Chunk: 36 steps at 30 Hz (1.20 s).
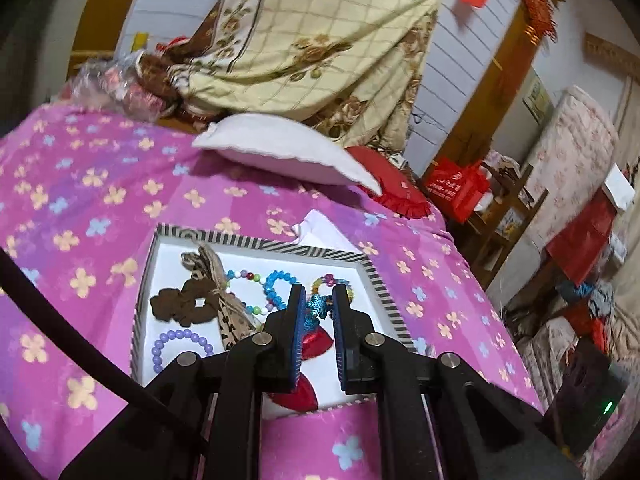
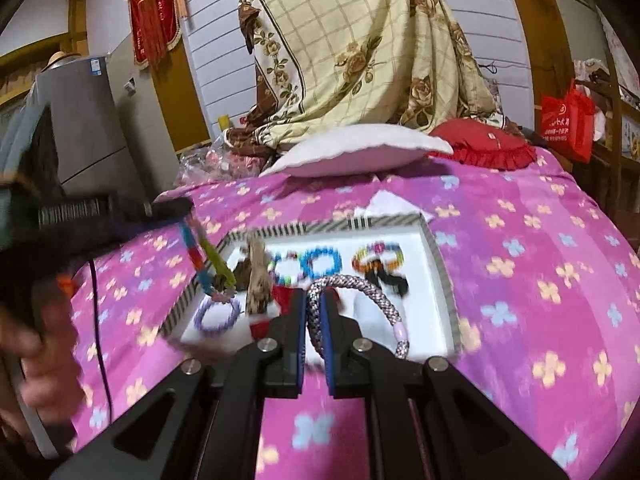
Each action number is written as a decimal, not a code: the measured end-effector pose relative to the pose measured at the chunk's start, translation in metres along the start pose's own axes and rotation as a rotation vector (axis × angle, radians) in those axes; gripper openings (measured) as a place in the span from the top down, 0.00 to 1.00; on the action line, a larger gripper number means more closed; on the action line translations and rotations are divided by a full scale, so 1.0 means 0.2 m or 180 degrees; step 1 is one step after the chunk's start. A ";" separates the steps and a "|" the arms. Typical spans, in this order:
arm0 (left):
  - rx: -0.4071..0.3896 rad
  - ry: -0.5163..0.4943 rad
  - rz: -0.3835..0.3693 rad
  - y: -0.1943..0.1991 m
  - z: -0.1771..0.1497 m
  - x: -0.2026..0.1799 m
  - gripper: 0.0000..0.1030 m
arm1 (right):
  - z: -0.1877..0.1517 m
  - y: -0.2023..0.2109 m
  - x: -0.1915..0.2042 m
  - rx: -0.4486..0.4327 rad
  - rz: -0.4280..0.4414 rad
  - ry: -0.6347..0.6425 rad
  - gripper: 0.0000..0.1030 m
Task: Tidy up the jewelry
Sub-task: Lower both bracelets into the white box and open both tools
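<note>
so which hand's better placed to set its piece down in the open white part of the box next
Right, probably. The right gripper holds the braided rope bracelet directly above bare white floor of the striped box; the left gripper hangs over crowded beads.

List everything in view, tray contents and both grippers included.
tray: one, white with a striped rim, on the bedspread
bedspread: one, pink-purple with flowers, under the tray
bead bracelets: four, purple, blue and two multicolour, in the tray
scrunchie: one, brown, tray's left side
bow: one, leopard print, beside the scrunchie
pillow: one, white, beyond the tray
cushion: one, red, beside the pillow
quilt: one, cream floral, piled behind the pillow
braided bracelet: one, pink-grey, in the right jaws
bead strand: one, multicolour, hanging from the left jaws
left gripper: one, black, over the tray
right gripper: one, black, over the tray
</note>
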<state>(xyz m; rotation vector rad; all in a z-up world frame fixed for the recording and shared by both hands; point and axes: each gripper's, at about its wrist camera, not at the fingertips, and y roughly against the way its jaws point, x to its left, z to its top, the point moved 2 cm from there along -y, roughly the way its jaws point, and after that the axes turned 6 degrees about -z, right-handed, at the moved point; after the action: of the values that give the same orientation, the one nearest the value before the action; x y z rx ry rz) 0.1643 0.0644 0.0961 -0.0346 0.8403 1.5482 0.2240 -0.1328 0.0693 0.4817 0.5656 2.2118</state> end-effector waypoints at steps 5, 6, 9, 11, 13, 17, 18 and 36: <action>0.0053 0.0021 0.0131 -0.07 -0.04 0.11 0.96 | 0.08 -0.27 0.03 0.0109 0.0056 -0.0100 0.93; 0.0069 0.0035 0.0135 -0.08 -0.05 0.13 0.96 | 0.09 -0.31 0.03 0.0129 0.0047 -0.0103 0.93; 0.0127 0.0122 0.0132 -0.11 -0.05 0.18 0.96 | 0.12 -0.44 0.01 0.0206 0.0070 -0.0206 0.93; 0.0173 0.0132 0.0160 -0.12 -0.07 0.19 0.96 | 0.13 -0.50 -0.02 0.0228 0.0068 -0.0308 0.93; 0.0224 0.0117 0.0243 -0.14 -0.09 0.21 0.96 | 0.13 -0.55 -0.07 0.0260 0.0069 -0.0457 0.93; 0.0321 0.0132 0.0400 -0.18 -0.12 0.25 0.96 | 0.10 -0.61 -0.14 0.0342 0.0138 -0.0624 0.93; 0.0334 0.0162 0.0409 -0.18 -0.12 0.27 0.96 | 0.09 -0.62 -0.15 0.0358 0.0155 -0.0665 0.93; 0.0603 0.0305 0.0742 -0.22 -0.16 0.39 0.81 | 0.04 -0.66 -0.15 0.0380 0.0223 -0.0742 0.79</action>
<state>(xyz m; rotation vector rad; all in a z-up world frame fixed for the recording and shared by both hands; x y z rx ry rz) 0.1739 0.1109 0.0130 0.1320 1.0948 1.6870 0.3258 -0.0755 0.0000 0.8211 0.5644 2.1562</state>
